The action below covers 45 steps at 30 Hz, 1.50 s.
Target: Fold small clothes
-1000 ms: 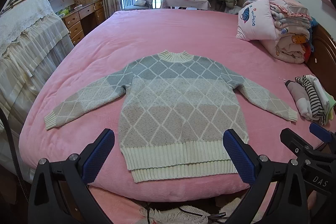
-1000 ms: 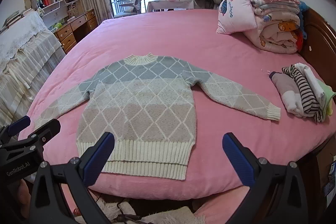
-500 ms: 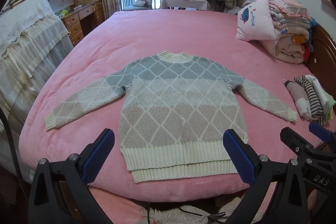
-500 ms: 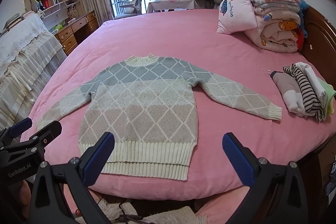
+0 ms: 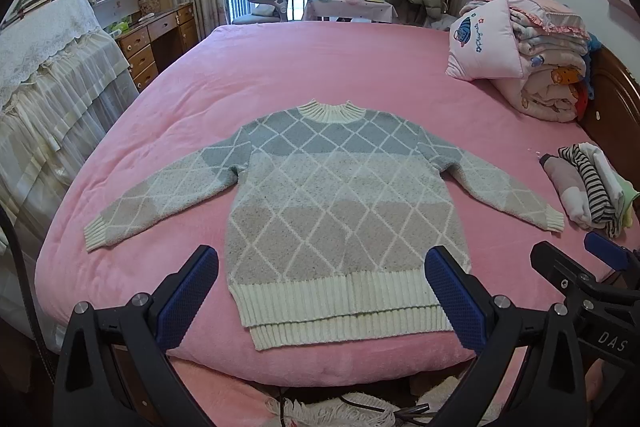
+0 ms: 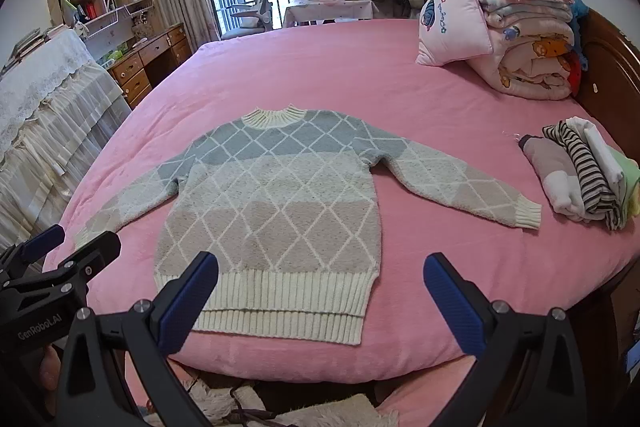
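sweater point(image 5: 344, 211): we see it flat, face up, sleeves spread, hem at the near edge of the pink bed point(image 5: 320, 67); we judge it laid out ready for a first fold
folded pile point(image 6: 580, 175): on the bed's right side, near the right cuff, not touching; probably finished pieces
left gripper point(image 5: 320, 299): wide open, empty, held above the hem, touching nothing
right gripper point(image 6: 320, 303): wide open, empty, over the hem's right part, no contact
stage: we reckon folding not begun
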Motion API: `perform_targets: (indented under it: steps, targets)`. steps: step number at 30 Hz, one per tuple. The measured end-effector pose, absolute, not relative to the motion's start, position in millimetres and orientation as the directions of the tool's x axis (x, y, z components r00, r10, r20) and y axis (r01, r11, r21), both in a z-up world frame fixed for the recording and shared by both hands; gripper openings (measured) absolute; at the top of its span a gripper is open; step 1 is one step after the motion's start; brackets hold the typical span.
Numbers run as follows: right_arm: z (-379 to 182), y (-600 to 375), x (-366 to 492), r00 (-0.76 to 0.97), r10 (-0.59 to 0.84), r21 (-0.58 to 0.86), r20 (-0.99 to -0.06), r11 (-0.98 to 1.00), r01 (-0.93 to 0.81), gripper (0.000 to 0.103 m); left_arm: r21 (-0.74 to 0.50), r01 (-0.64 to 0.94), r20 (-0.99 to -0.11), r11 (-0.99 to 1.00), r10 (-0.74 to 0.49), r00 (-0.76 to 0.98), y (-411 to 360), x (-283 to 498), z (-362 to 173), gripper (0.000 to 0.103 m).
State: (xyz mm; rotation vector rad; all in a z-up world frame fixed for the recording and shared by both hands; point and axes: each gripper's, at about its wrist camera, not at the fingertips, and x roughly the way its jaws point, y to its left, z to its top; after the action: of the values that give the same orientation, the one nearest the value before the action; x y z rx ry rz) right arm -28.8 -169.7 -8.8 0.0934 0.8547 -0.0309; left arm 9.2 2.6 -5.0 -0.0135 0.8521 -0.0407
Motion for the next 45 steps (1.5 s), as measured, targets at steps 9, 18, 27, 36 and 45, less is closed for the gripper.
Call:
perform_targets:
  steps: [9,18,27,36,45]
  targets:
    - [-7,-163,-33,0.664,0.016,0.068,-0.747,0.996,0.051,0.103,-0.044,0.031,-0.768,0.999,-0.053,0.638,3,12,-7,0.102]
    - [-9,-163,-34,0.657,0.030,0.079,-0.753,0.996,0.045,0.103,-0.035,0.024,-0.780,0.999,-0.042,0.624,3,10,-11,0.102]
    - [-12,-163,-36,0.654,0.027,0.079,-0.756,0.996,0.051,0.103,-0.034,0.021,-0.785,0.999,-0.040,0.618,4,8,-14,0.102]
    - [-20,-192,-35,0.647,0.031,0.113,-0.762,0.990,0.086,0.103,-0.013,0.001,-0.792,1.000,-0.011,0.611,-2,16,-16,0.102]
    - [-30,-237,-27,0.648,0.006,0.131,-0.761,0.981,0.144,0.103,0.064,0.013,-0.780,0.998,0.041,0.625,-36,34,-10,0.102]
